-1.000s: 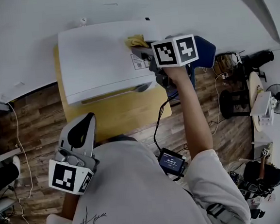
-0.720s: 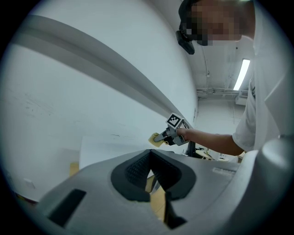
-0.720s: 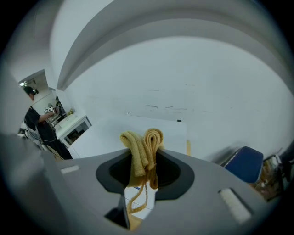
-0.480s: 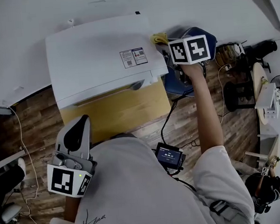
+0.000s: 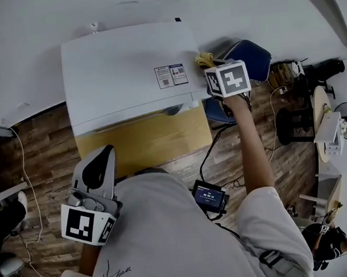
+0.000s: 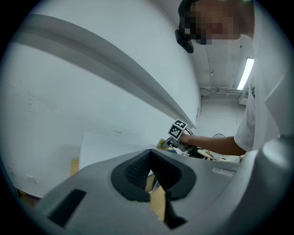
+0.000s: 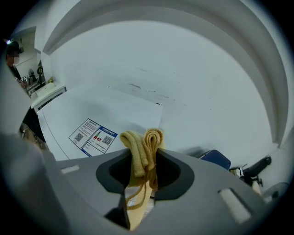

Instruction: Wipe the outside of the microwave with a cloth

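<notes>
Wood floor and a white wall sit around a small wooden bench [image 5: 155, 136] with a white microwave [image 5: 125, 73] on it. In the head view, the yellow cloth [image 5: 203, 60] is at the microwave's top right corner, in the upper middle of the frame. I think it could slip off that edge and wipe only air. Only the right gripper view shows the right hand-held gripper [image 7: 144, 172] pinching the folded cloth, with loose threads hanging that might snag. Only the left gripper view shows the left hand-held gripper [image 6: 149, 174] pressed together, holding nothing.
</notes>
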A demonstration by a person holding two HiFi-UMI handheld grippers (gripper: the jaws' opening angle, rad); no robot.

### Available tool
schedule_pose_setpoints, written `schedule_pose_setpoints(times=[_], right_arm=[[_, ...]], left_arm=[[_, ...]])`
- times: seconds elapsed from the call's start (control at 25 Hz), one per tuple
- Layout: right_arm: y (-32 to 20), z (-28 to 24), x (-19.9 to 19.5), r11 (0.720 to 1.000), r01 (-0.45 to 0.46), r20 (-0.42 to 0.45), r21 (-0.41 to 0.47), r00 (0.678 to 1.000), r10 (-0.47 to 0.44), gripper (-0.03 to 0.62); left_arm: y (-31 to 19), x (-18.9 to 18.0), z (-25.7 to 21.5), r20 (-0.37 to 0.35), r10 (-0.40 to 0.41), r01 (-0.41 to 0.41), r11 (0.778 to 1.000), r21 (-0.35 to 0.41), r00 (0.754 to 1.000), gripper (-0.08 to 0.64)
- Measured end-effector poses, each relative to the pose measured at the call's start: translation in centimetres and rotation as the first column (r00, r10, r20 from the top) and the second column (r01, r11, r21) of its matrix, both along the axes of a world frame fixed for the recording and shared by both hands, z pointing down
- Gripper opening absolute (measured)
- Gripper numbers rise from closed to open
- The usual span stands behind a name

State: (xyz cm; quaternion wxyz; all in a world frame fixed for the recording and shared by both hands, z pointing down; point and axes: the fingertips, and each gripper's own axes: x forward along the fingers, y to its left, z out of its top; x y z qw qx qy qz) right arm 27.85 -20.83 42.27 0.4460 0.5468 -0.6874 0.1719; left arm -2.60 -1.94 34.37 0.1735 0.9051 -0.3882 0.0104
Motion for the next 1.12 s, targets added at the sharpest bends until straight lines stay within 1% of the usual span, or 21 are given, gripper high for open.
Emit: schedule_pose_setpoints(times=[0.08,0.16,0.32,0.44,0.56,0.72,1.12], right_arm=[[0.2,0.0,-0.3,1.000,-0.009,0.004,-0.008,1.000,0.009,0.120],[0.3,0.1,-0.7,1.000,-0.008,-0.009,-0.017,1.000,0.008,0.120],[0.5,0.1,-1.7,1.000,0.002,-0.051,-0.021,0.999,-0.003,0.120],[0.8,0.1,-2.5,1.000,0.007,-0.082,-0.023,0.997,-0.009,0.120],[1.0,0.2,-3.5,0.999,0.019,-0.099,-0.029,0.995,-0.022,0.121],[1.4,0.3,-4.7,0.999,0.030,-0.135,-0.036,0.990,-0.035,0.121],[2.2,0.4,-8.0,0.999,0.034,-0.139,-0.026,0.990,-0.037,0.121]], left_arm=[[-0.1,-0.5,0.1,-0.005,-0.005,0.005,1.000,-0.003,1.000,-0.006],[-0.2,-1.0,0.1,-0.002,-0.011,0.011,1.000,-0.002,1.000,-0.006],[0.0,-2.0,-0.1,0.062,-0.016,0.013,0.999,0.040,0.998,-0.005],[0.1,-2.8,-0.1,0.066,-0.011,0.008,0.999,0.045,0.998,-0.006],[0.1,-3.5,0.0,0.094,-0.013,0.007,0.998,0.064,0.996,-0.006],[0.4,-4.4,0.3,0.070,-0.005,0.002,0.999,0.044,0.998,-0.006],[1.3,-6.8,1.1,0.066,0.010,-0.010,1.000,0.006,0.998,-0.006]])
